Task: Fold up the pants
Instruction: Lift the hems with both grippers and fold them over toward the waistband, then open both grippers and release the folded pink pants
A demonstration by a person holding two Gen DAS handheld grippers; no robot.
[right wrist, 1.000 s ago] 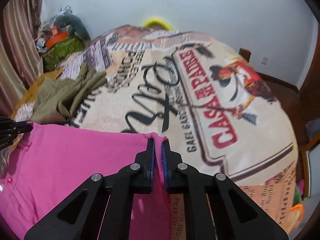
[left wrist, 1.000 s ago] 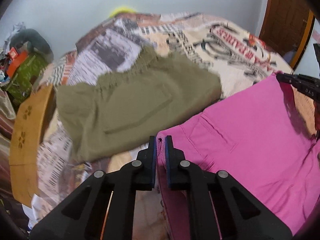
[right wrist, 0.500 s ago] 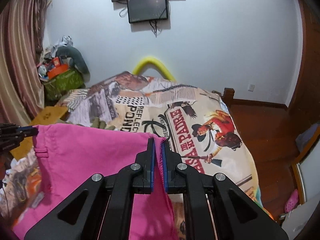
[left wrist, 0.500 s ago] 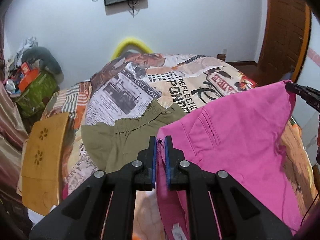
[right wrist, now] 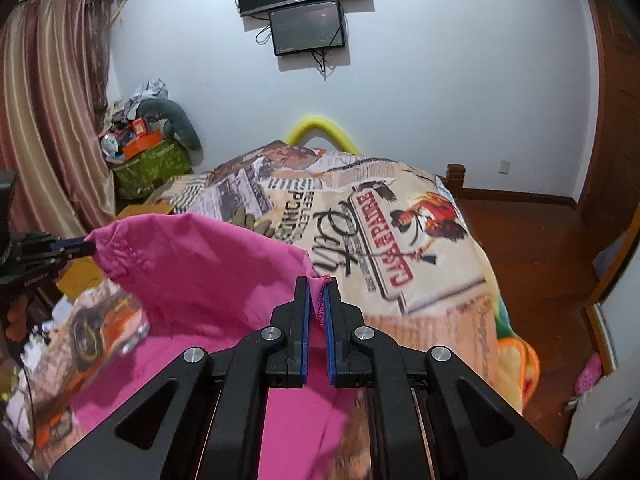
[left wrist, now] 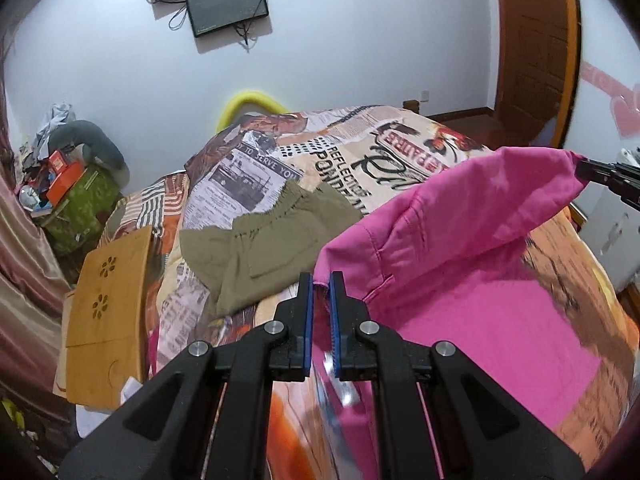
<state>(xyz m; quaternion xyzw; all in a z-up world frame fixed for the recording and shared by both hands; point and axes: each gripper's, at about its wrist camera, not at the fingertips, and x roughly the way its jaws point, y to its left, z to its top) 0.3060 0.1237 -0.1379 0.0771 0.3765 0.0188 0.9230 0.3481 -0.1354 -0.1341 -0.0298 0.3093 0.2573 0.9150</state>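
Note:
The pink pants [left wrist: 460,232] hang stretched between my two grippers above the bed, their lower part lying on the bedspread. My left gripper [left wrist: 321,280] is shut on one corner of the pink pants. My right gripper [right wrist: 316,284] is shut on the other corner of the pink pants [right wrist: 208,272]. In the left wrist view the right gripper [left wrist: 600,174] shows at the far right edge. In the right wrist view the left gripper [right wrist: 76,246] shows at the far left.
Olive green pants [left wrist: 272,244] lie on the printed bedspread [right wrist: 400,232] behind the pink ones. A wooden lap tray [left wrist: 104,312] rests at the bed's left edge. A cluttered green box [right wrist: 148,160] stands by the curtain. Screens [right wrist: 304,8] hang on the wall.
Both grippers have lifted the pink pants up off the bed; the held edge now hangs high in the air, and both views have tilted up to show the wall.

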